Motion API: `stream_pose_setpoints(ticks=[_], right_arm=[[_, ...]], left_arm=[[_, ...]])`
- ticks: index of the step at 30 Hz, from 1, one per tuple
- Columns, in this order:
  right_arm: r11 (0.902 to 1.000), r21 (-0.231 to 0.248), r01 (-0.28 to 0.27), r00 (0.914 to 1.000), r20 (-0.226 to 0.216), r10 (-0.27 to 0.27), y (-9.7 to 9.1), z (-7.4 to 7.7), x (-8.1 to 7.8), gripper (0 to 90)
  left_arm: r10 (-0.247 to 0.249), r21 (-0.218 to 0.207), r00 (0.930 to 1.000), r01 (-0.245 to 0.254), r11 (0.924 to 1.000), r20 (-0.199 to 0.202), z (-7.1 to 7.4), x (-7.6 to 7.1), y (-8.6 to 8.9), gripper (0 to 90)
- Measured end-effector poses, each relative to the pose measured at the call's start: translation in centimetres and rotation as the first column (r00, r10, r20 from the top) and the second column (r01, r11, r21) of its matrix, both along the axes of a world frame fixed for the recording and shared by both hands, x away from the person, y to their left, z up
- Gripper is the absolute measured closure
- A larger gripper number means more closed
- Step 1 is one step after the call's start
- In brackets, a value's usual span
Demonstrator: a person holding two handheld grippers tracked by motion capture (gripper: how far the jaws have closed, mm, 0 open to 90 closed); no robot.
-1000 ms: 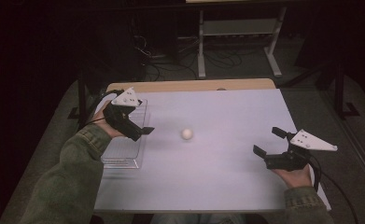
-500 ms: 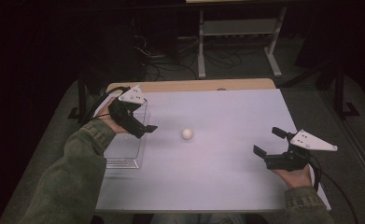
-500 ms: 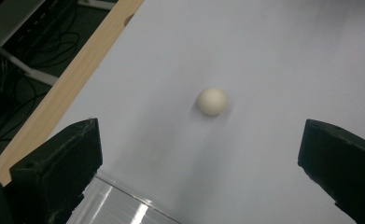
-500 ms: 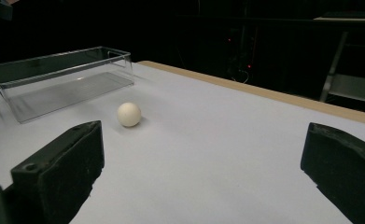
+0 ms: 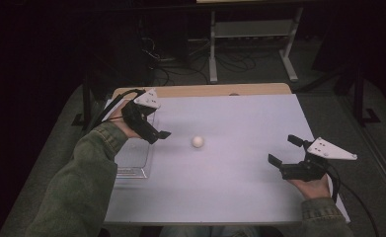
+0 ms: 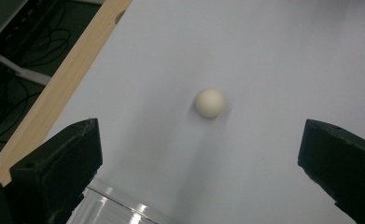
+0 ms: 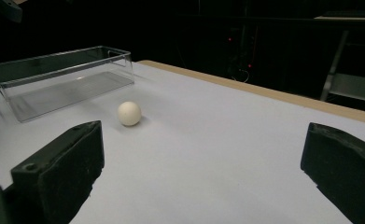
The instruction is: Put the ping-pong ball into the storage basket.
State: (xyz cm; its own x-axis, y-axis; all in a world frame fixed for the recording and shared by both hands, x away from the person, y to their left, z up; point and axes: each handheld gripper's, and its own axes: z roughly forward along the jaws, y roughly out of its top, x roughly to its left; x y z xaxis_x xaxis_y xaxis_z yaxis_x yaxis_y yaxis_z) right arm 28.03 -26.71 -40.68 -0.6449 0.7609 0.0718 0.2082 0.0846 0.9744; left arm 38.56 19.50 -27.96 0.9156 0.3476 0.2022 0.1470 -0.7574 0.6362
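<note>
White table: left tongs gape toward ball; right tongs gape, low.

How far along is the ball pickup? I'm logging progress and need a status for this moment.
Early stage. Done: nothing yet; the ball lies alone on the white table, and the clear bin is empty. In hand: the left gripper hovers above the bin's edge, jaws open, aimed at the ball. The right gripper waits open near the table's right side. Left: closing on the ball, lifting it, and probably placing it in the bin.
</note>
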Motion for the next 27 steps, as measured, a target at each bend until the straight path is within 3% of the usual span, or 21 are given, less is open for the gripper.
stream_pose_setpoints(ticks=[14,27], right_arm=[[1.0,0.002,0.001,1.0,-0.002,-0.001,0.0,0.0,0.0,0.0],[1.0,-0.001,-0.002,1.0,-0.006,0.002,-0.1,-0.1,-0.1,0.0]], left_arm=[[-0.031,0.025,0.9995,0.031,0.9992,0.009,1.3,0.9,-1.2,0.0],[-0.074,0.076,0.997,0.075,0.9942,-0.022,0.8,2.0,-2.7,0.0]])
